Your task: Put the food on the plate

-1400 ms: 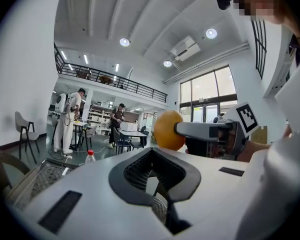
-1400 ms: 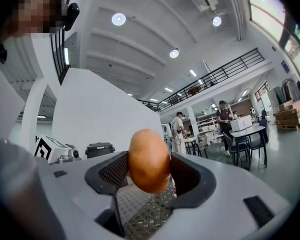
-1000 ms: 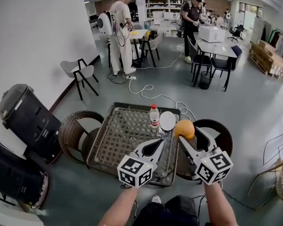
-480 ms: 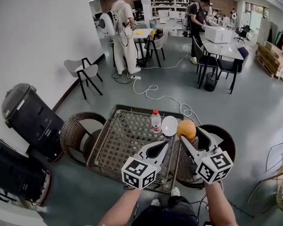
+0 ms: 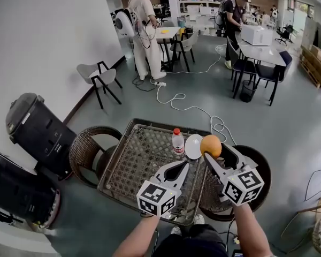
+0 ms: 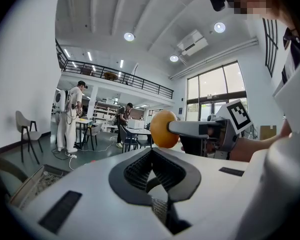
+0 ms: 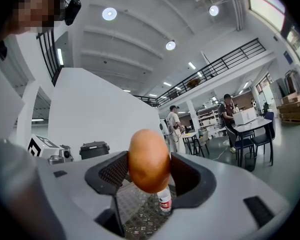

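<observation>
- My right tongs (image 5: 214, 153) are clamped on the orange (image 5: 211, 145). One jaw presses on each side of it.
- My left tongs (image 5: 181, 166) are closed together with nothing in them.
- The orange is up in the air at the far right of the desk (image 5: 142, 157), just right of the white plate (image 5: 191, 146). A bottle (image 5: 177, 141) stands just left of the plate.
- I think the orange is light and firm. Its skin is smooth, so it could slip. It is round, so it may roll on the plate.
- It is best to hold it across its fat middle, and not too hard, so it does not squash.
- In the right gripper view it looks a bit taller than wide, so its long way goes up and down. It has no real front to point.
</observation>
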### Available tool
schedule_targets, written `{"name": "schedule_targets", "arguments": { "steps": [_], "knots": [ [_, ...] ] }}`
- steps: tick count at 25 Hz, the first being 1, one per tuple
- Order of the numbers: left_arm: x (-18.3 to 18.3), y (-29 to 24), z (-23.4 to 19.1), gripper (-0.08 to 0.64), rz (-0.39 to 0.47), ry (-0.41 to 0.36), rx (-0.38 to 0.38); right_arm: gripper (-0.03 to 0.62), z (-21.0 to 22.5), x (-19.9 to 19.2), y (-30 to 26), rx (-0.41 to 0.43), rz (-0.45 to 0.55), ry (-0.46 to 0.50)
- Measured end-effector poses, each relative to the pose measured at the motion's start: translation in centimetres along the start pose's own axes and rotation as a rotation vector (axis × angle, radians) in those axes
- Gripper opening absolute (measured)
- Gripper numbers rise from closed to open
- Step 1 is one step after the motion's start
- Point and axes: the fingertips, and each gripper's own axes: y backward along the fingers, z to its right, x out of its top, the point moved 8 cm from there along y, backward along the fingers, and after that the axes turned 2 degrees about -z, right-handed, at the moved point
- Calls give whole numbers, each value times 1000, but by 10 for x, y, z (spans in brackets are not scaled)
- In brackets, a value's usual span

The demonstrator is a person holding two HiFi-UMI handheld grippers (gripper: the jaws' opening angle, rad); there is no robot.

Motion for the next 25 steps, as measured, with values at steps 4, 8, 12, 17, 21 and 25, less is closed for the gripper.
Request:
{"name": "schedule_targets", "arguments": {
  "steps": [4, 8, 12, 17, 21, 25],
  "knots": [
    [-6, -12, -8, 8, -9, 5, 23, 275, 17, -9, -17, 6, -29, -26],
    [-19, -21, -19, 8, -32, 14, 43, 275, 38, -32, -41, -1, -94, -49],
    [-40, -28, -34, 8, -76, 31, 81, 276, 63, -70, -68, -21, -181, -84],
    [-71, -42, -56, 8, -132, 67, 126, 275, 90, -120, -105, -20, -275, -122],
    [-92, -56, -68, 8, -161, 119, 162, 275, 107, -153, -133, -27, -352, -156],
    [-104, -70, -76, 8, -194, 155, 165, 276, 127, -180, -161, -31, -442, -162]
  ]
}}
